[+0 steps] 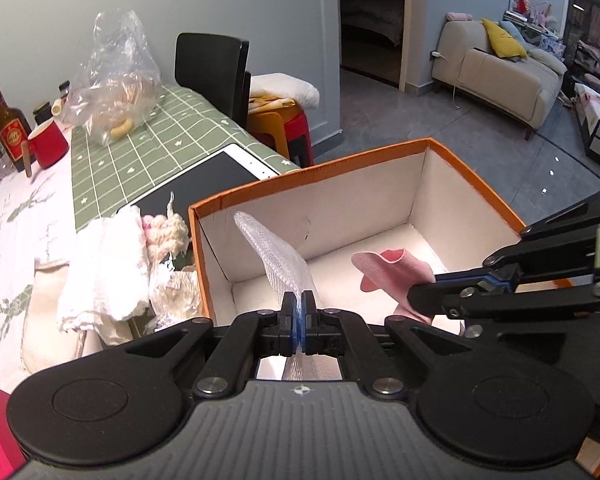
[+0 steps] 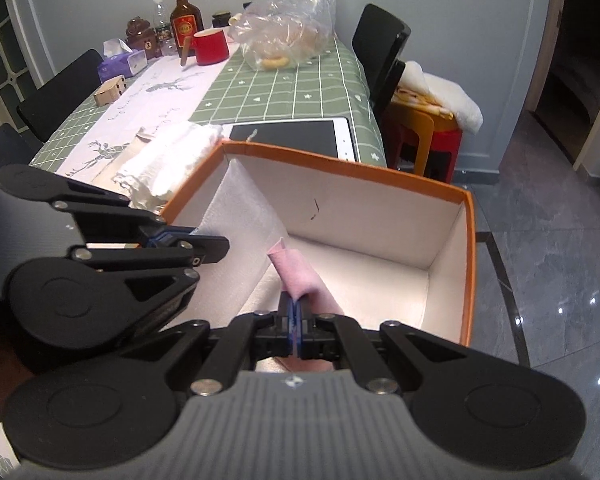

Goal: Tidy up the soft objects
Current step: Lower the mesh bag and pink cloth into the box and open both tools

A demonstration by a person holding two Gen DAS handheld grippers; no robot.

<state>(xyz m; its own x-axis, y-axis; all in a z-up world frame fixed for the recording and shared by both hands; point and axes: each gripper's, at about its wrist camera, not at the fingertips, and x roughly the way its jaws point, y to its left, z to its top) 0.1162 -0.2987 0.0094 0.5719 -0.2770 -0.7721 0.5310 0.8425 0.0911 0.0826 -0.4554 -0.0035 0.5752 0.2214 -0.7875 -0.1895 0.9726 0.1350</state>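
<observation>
The left gripper (image 1: 299, 307) is clenched on a white foam sheet (image 1: 274, 250), its jaws pressed together with the sheet pinched between them. The sheet rises from the jaws and leans up and to the left, its long axis running away from the tool toward the box's near-left corner; it looks thin, translucent and finely netted. To its right, the right gripper (image 2: 295, 317) is clamped on a pink cloth (image 2: 296, 274), a soft, matte piece folded over on itself, pointing up and slightly left from the jaws.

Both tools hold their pieces over the open box (image 1: 466, 172), orange outside and on the rim, white inside. Ahead of both jaws the white floor of the box lies bare out to the far wall. Left of the box rim, crumpled white cloths (image 1: 106, 268) crowd close against the wall. Beyond them lies a tablet (image 2: 296, 134) on the green checked tablecloth (image 2: 292, 92), with a red mug (image 2: 210, 46) and clear plastic bag (image 2: 290, 24) farther off
</observation>
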